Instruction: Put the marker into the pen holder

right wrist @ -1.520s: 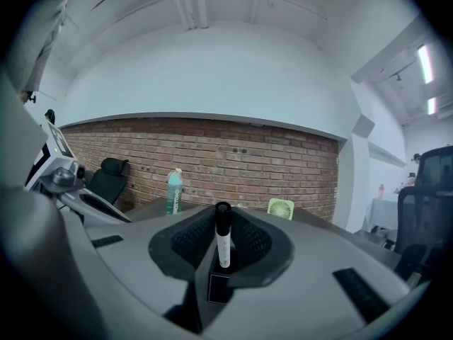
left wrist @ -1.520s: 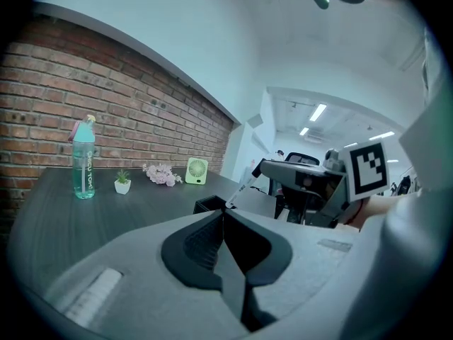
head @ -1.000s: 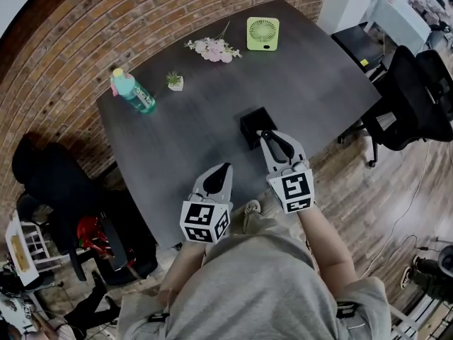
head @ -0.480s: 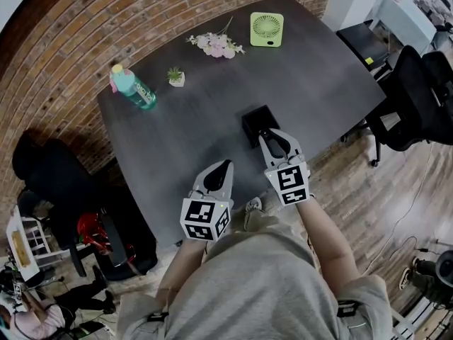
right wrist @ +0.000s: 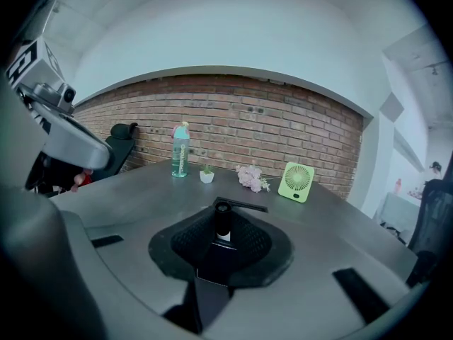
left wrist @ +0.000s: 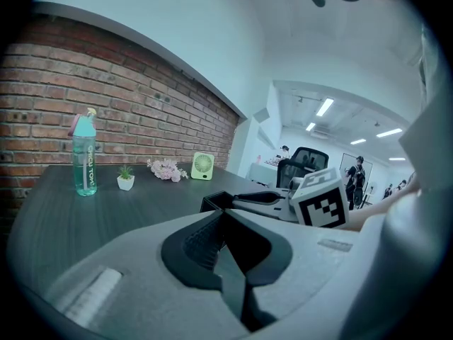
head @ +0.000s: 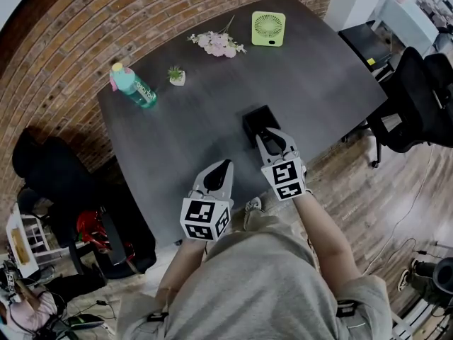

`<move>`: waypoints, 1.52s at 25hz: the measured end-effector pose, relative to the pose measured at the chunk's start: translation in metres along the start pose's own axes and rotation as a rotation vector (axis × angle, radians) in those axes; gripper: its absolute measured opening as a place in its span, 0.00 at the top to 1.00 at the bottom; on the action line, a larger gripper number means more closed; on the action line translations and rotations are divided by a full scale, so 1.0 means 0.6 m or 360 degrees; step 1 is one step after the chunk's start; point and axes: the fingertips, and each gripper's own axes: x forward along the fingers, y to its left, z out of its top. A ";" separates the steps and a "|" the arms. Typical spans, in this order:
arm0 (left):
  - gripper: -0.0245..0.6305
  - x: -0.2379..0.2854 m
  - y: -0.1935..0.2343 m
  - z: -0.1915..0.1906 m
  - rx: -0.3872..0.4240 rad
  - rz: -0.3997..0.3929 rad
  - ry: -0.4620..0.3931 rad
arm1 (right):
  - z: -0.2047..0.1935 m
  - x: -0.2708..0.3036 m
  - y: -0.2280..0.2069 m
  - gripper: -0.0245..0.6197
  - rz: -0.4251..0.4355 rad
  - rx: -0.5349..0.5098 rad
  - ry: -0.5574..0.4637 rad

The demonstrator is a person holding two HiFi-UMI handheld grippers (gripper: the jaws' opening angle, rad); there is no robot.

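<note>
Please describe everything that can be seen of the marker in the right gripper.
The black cylindrical marker has a white band near the grip and looks like plastic. The right gripper is shut on it, dark ribbed fingers on both sides, end pointing forward. Just beyond it shows the rim of the black square pen holder; whether they touch, I cannot tell.

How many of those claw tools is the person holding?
2. The left claw, shut and empty, is near the table edge; the right claw holds the marker at the pen holder.
</note>
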 end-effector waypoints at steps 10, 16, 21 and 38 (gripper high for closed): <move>0.93 -0.005 0.001 0.002 -0.0007 0.0019 -0.0013 | -0.006 0.006 0.003 0.85 0.0008 -0.0007 0.0007; 0.93 -0.008 -0.004 0.000 -0.0005 0.0013 -0.0016 | -0.007 0.003 0.010 0.85 0.0015 -0.0021 0.0005; 0.93 -0.014 -0.008 -0.003 -0.0001 0.0016 -0.0016 | -0.012 -0.001 0.019 0.85 0.0034 -0.0054 0.0012; 0.93 -0.042 -0.017 -0.005 0.0009 0.0010 -0.0035 | -0.015 0.000 0.028 0.85 0.0017 -0.0044 0.0036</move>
